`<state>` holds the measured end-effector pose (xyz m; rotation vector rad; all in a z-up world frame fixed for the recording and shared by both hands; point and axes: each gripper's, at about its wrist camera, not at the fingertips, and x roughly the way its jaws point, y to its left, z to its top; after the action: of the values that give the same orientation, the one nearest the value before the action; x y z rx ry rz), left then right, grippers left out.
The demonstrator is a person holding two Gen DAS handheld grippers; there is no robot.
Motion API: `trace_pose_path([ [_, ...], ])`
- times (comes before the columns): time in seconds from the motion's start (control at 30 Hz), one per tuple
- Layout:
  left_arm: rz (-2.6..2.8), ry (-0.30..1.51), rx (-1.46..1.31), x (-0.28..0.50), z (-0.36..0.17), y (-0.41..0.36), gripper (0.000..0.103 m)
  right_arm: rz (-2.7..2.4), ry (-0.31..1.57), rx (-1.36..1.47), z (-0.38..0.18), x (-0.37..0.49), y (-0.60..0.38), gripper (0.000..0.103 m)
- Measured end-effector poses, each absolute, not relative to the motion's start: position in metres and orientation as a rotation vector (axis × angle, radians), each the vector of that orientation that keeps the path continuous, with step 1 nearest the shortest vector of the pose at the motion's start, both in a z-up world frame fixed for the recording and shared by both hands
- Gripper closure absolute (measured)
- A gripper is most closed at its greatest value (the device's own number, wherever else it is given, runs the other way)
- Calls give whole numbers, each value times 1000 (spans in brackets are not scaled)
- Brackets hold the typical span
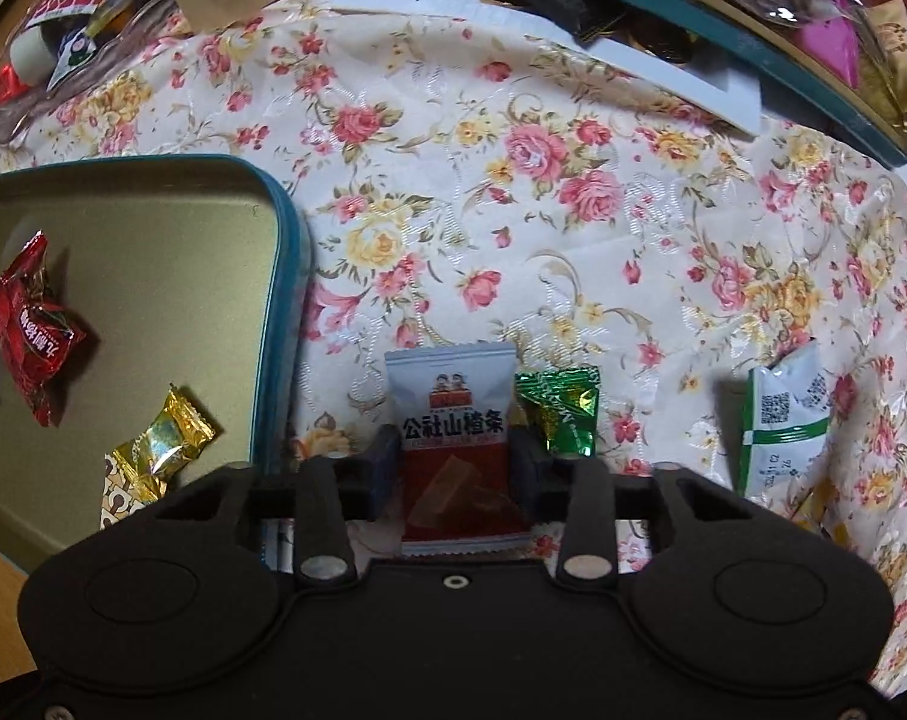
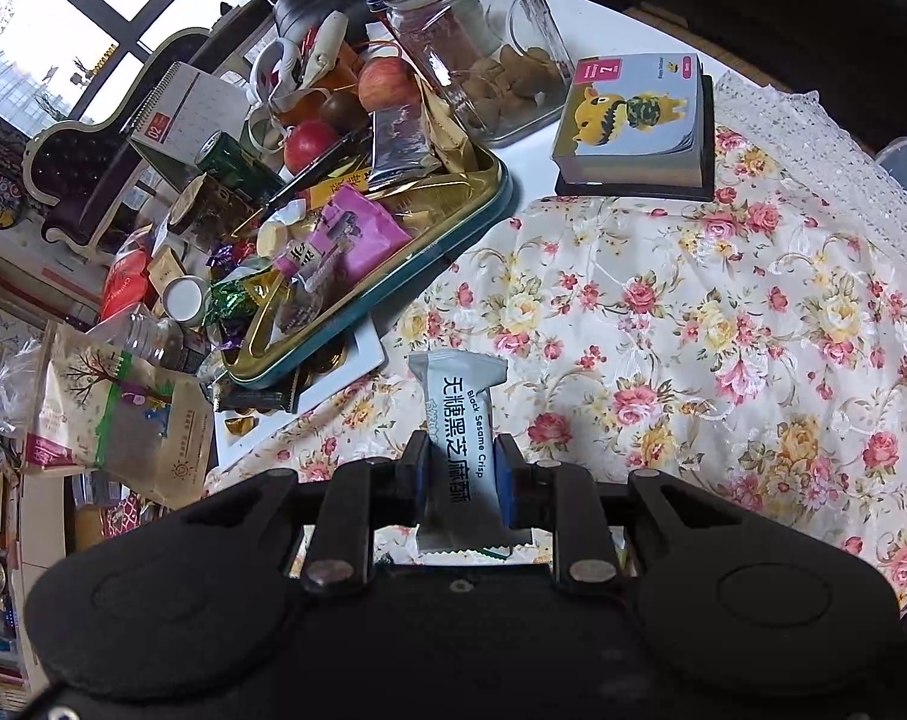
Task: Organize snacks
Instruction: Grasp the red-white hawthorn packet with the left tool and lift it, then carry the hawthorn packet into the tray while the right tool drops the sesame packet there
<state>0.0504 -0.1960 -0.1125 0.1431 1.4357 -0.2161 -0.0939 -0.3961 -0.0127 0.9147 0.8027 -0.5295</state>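
Note:
A white-and-red hawthorn-strip packet (image 1: 450, 396) lies on the floral cloth (image 1: 573, 210). My left gripper (image 1: 453, 450) points straight down over it, and its pads touch the packet's two sides. A green candy (image 1: 561, 414) lies just right of that gripper, and a white-green packet (image 1: 783, 420) further right. To the left sits an open gold-lined tin (image 1: 285, 276) holding a red candy (image 1: 30, 324) and a gold candy (image 1: 159, 444). My right gripper (image 2: 458, 456) is shut on a white black-sesame crisp packet (image 2: 456, 384), held above the cloth.
A teal tin (image 2: 453, 228) heaped with snacks rests on a white tray (image 2: 357, 360) at the cloth's far left edge. Behind it are a glass jar (image 2: 483, 42), apples and a calendar. A small book (image 2: 633, 114) lies at the back. A paper snack bag (image 2: 135, 420) stands at left.

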Motion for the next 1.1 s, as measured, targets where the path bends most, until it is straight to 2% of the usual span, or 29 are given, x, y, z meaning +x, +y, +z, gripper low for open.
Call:
trace_pose_path([
  [0.17,-254,1462,95,48,-101,-198,60,-539,787,923,-10,-96,-400,79],
  [0.37,-288,1368,83,42,-50,-194,60,-572,761,930,-6,-100,-409,79],
  [0.63,-205,1188,82,67,12,-140,60,-590,766,902,-7,-95,-405,79],
  [1.1,-116,1227,48,86,25,-30,59,-498,821,806,-8,-51,-342,79],
])
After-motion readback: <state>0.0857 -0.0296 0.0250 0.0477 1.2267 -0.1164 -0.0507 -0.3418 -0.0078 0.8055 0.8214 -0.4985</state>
